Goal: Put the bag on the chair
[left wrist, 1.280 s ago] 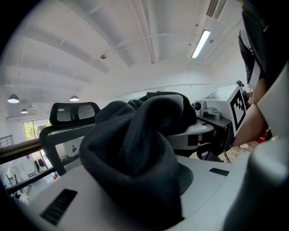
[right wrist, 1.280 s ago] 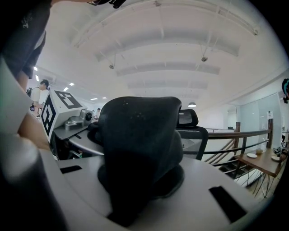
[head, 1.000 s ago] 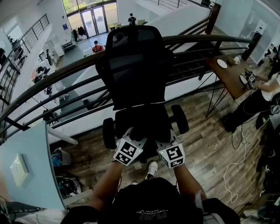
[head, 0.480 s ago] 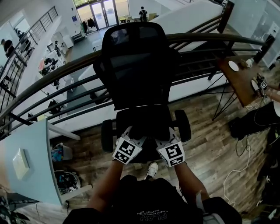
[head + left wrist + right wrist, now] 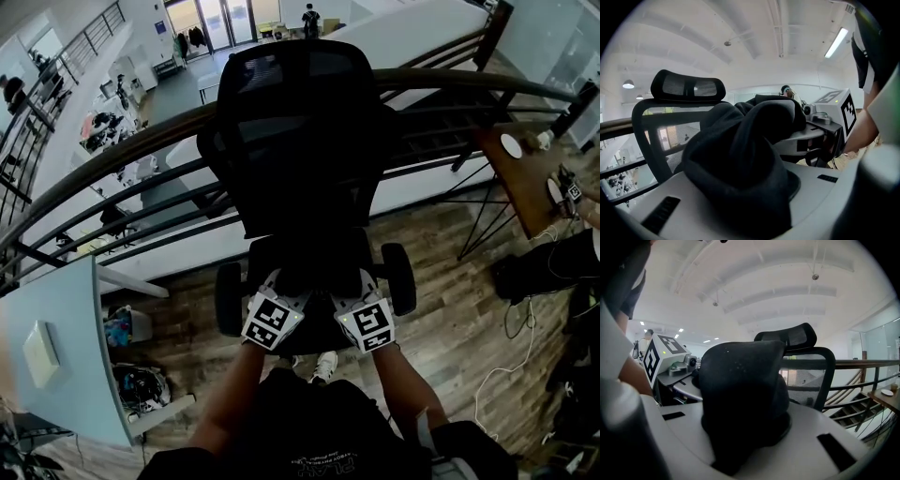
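A black fabric bag (image 5: pixel 315 270) hangs low over the seat of a black mesh-backed office chair (image 5: pixel 298 141). The head view shows it held from both sides. My left gripper (image 5: pixel 284 284) is shut on the bag's (image 5: pixel 740 159) bunched cloth. My right gripper (image 5: pixel 357 284) is shut on the bag (image 5: pixel 740 394) at the other side. Both gripper views are filled by dark cloth pinched between the pale jaws, with the chair's backrest (image 5: pixel 656 126) and headrest (image 5: pixel 790 337) just behind. Whether the bag touches the seat is hidden.
A curved metal railing (image 5: pixel 122 155) runs right behind the chair, with a drop to a lower floor beyond. The chair's armrests (image 5: pixel 228 298) flank my grippers. A wooden desk (image 5: pixel 525 183) stands to the right, and a pale blue panel (image 5: pixel 56 347) to the left. Cables lie on the wood floor.
Both grippers keep their hold on the bag over the seat and have hardly moved. The head view has shifted slightly, so the chair sits a little higher in it.
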Demonstrator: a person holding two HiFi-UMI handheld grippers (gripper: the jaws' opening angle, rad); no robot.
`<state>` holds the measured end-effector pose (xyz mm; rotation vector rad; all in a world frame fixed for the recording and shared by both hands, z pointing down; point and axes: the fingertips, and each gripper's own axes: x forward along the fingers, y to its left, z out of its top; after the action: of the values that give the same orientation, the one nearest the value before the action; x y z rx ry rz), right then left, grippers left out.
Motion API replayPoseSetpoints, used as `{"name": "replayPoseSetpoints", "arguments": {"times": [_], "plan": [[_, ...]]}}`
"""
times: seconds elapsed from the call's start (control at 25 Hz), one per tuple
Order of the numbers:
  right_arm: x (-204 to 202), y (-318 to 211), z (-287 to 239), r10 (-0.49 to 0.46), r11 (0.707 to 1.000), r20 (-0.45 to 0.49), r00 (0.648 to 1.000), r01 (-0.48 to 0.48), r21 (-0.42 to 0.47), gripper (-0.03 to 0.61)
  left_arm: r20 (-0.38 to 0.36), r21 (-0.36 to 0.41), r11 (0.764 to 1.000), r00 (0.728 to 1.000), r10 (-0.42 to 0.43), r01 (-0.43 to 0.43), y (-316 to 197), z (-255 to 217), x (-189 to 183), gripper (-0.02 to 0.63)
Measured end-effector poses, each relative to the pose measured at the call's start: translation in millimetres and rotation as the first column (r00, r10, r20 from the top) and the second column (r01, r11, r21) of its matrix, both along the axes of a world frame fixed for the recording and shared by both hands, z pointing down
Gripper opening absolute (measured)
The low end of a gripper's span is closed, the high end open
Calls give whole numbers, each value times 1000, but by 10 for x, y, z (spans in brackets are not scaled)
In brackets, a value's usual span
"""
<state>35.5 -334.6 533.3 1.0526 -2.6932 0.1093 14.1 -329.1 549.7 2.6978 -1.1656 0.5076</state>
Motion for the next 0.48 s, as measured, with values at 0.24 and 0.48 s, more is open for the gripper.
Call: {"name": "replayPoseSetpoints", "arguments": {"times": [0.24, 0.48], "plan": [[-217, -246, 256, 6, 999, -24, 1000, -7, -46, 40, -10, -29, 1000, 1000, 3, -4, -251, 255, -220, 71], [-425, -506, 564, -8, 997, -43, 999, 4, -74, 40, -17, -72, 997, 1000, -5, 4, -498, 548, -426, 72]]}}
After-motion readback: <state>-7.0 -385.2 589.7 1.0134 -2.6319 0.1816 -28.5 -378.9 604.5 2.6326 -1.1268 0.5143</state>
